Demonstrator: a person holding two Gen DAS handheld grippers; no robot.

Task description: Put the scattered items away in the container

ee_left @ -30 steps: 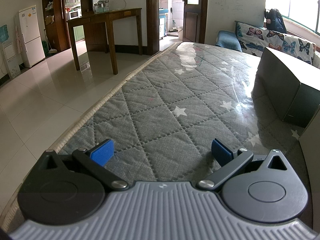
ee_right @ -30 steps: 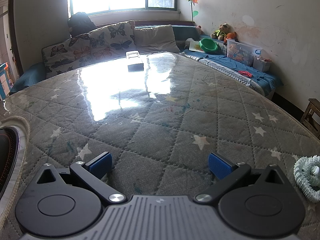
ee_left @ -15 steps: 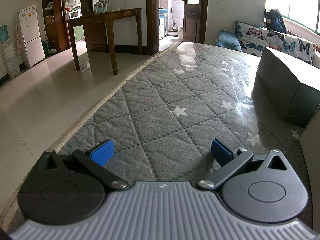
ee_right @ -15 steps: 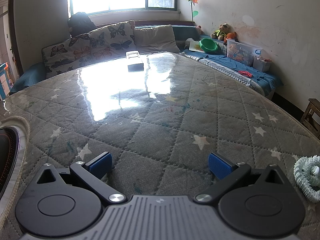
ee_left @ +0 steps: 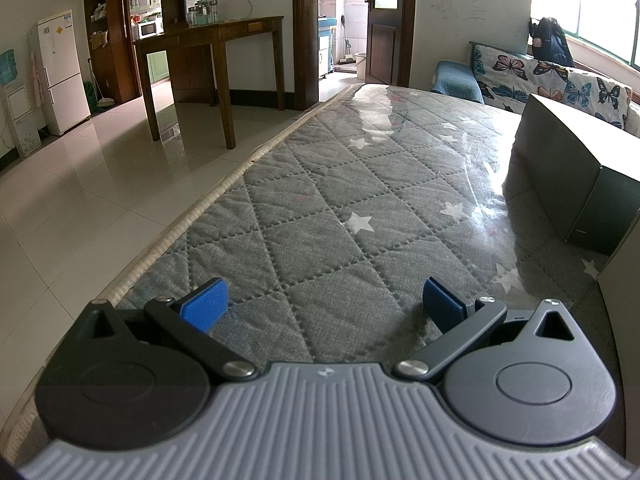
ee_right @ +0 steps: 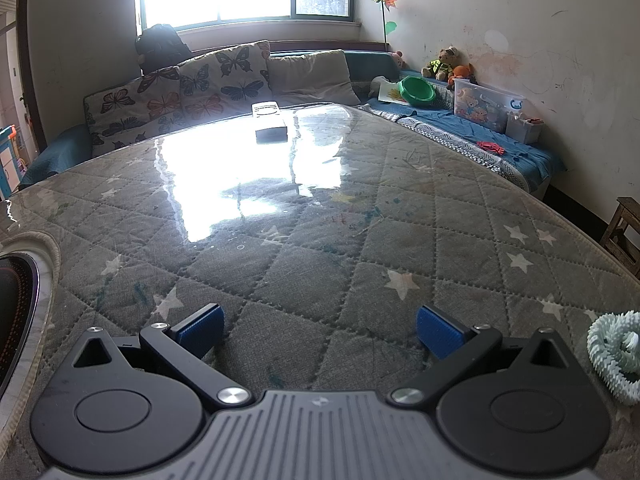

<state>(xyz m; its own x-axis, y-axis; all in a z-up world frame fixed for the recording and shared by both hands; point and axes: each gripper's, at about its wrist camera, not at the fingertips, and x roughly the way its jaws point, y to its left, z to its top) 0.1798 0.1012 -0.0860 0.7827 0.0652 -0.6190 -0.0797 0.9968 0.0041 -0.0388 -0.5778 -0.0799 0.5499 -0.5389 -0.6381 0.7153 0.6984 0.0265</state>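
The pale green coil, lying on the tabletop just right of the empty, spread right hand-held gripper, looks light and floppy, best pinched across one loop; the left hand-held gripper also gapes empty.

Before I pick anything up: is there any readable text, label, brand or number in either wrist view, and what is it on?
No text can be read in either view.
Fridge: a sticker near the top, too small to read.
Wall by the door: faint scribbles, not legible.
Clear storage bin on the bench: cartoon bear print, no legible words.
Small box at the table's far edge: markings on its top washed out by glare.
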